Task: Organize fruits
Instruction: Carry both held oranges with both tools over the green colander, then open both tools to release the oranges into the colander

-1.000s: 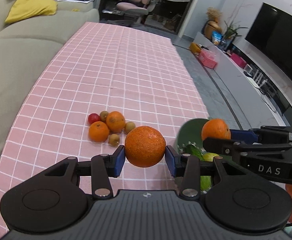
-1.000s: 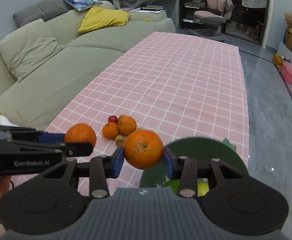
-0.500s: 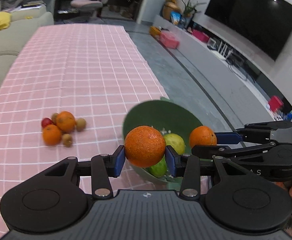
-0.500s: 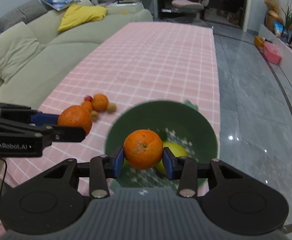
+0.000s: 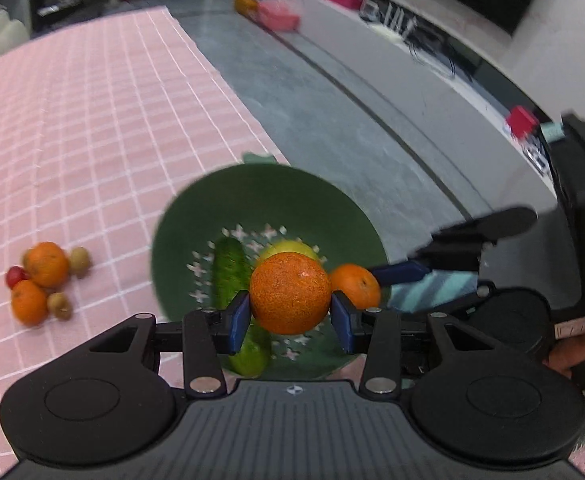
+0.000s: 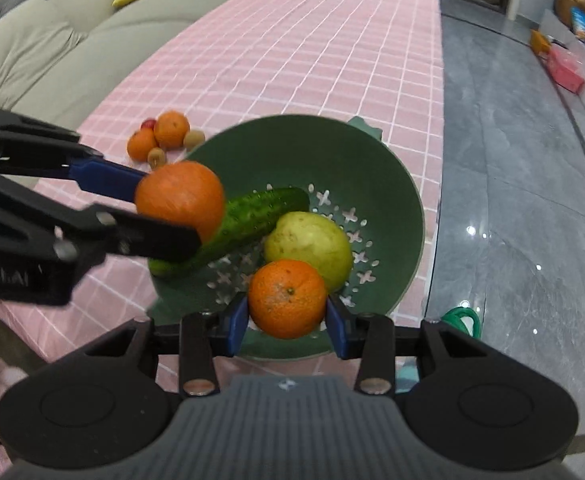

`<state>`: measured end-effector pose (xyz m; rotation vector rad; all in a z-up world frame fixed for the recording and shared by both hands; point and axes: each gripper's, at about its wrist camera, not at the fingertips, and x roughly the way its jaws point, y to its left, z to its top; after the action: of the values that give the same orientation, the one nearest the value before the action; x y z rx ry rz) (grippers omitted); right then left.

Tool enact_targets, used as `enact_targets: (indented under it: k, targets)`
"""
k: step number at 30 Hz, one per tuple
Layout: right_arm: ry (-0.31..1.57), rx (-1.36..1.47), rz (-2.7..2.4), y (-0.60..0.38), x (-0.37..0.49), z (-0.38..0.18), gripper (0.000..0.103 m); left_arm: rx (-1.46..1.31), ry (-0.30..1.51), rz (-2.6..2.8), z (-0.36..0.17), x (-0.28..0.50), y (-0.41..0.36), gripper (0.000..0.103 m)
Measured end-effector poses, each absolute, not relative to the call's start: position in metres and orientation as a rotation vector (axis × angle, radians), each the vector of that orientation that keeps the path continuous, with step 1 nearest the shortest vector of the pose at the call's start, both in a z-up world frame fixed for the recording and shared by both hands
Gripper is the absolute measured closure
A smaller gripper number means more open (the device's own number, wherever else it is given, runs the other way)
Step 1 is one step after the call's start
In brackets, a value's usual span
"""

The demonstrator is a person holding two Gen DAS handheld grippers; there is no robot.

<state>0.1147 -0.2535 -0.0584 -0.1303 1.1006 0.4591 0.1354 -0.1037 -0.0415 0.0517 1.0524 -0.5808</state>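
Both tools are matte black plastic with blue pads [image 5: 239, 322], silver screws, ribbed grey housings, and white "GenRobot.AI" lettering.

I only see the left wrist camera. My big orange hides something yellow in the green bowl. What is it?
Observer: A whole yellow-green fruit, maybe a guava or pear, lying in the green bowl beside the cucumber.
Kid: Where's the other orange?
Observer: The right gripper holds the other orange over the bowl's near side, stem end toward its camera.
Kid: And mine?
Observer: From the right wrist, the left gripper holds your big orange so it looks to hang over the bowl's left rim and the cucumber's end.
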Motion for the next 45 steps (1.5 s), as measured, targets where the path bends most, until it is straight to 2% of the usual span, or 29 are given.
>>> enact_targets:
  k: [15, 20, 27, 36, 42, 45]
  targets:
    - [1.278, -0.404, 0.739, -0.249, 0.158, -0.081, 0.064, 0.191, 1.215, -0.7, -0.061, 0.156, -0.133, 0.054]
    - [1.308, -0.413, 0.768, -0.249, 0.163, -0.088, 0.063, 0.216, 1.229, -0.714, -0.07, 0.16, -0.139, 0.054]
    - [1.282, -0.424, 0.778, -0.254, 0.159, -0.077, 0.057, 0.233, 1.234, -0.722, -0.075, 0.161, -0.142, 0.054]
    - [1.218, -0.457, 0.74, -0.252, 0.145, -0.068, 0.057, 0.263, 1.224, -0.714, -0.075, 0.158, -0.145, 0.054]
    - [1.21, -0.446, 0.721, -0.254, 0.141, -0.065, 0.057, 0.213, 1.204, -0.697, -0.075, 0.158, -0.137, 0.048]
    - [1.211, -0.427, 0.718, -0.254, 0.139, -0.062, 0.053, 0.176, 1.203, -0.692, -0.074, 0.158, -0.133, 0.048]
